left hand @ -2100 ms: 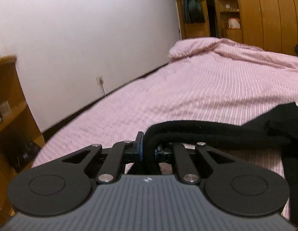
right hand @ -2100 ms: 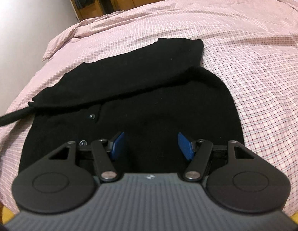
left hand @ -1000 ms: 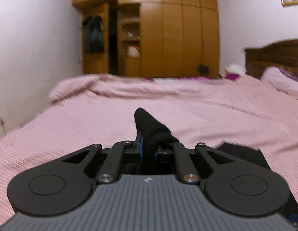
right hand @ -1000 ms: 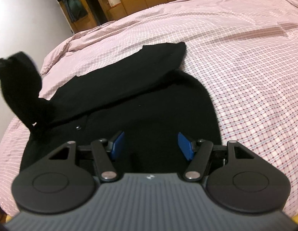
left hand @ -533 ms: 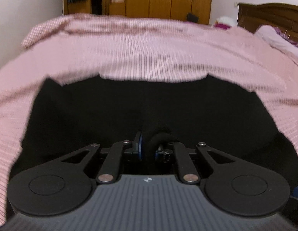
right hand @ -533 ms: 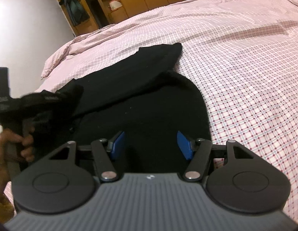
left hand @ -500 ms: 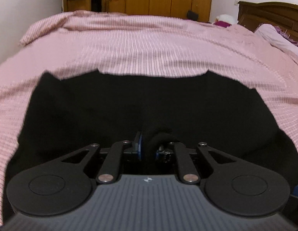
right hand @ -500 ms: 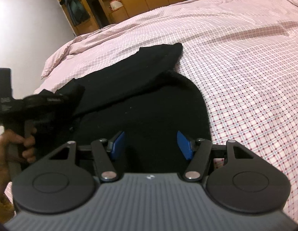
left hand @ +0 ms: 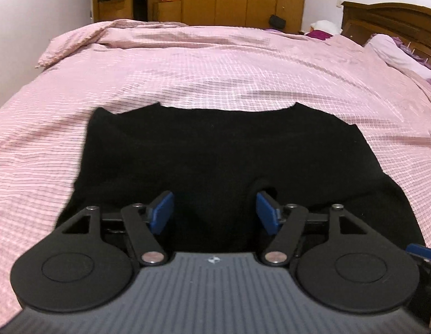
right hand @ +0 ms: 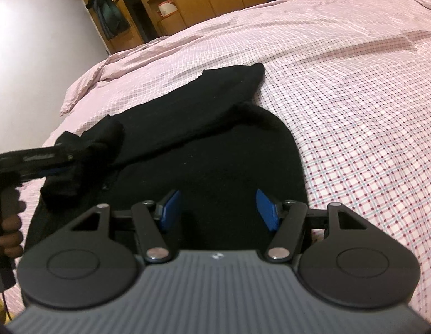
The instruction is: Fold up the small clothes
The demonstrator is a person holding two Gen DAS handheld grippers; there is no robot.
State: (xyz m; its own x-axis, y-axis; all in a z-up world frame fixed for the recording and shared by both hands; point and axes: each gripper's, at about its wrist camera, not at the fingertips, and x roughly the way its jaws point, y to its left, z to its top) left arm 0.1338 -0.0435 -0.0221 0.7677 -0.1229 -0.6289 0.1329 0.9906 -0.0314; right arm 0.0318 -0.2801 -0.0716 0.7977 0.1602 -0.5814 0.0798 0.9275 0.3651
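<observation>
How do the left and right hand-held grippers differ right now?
The left hand-held gripper's jaws have just been opening, with the black sleeve loose between them. The right hand-held gripper's jaws stand open with no bunched cloth between them. The left is at the garment's sleeve side, the right over its body. Both are open and angled down at the bed.

Each black hand-held gripper [left hand: 215,213] has blue pads [left hand: 161,211], silver screws, ribbed grey housing.

The right gripper [right hand: 216,208] hangs open over a black garment [right hand: 215,150] on the checked bedspread [right hand: 354,97].
</observation>
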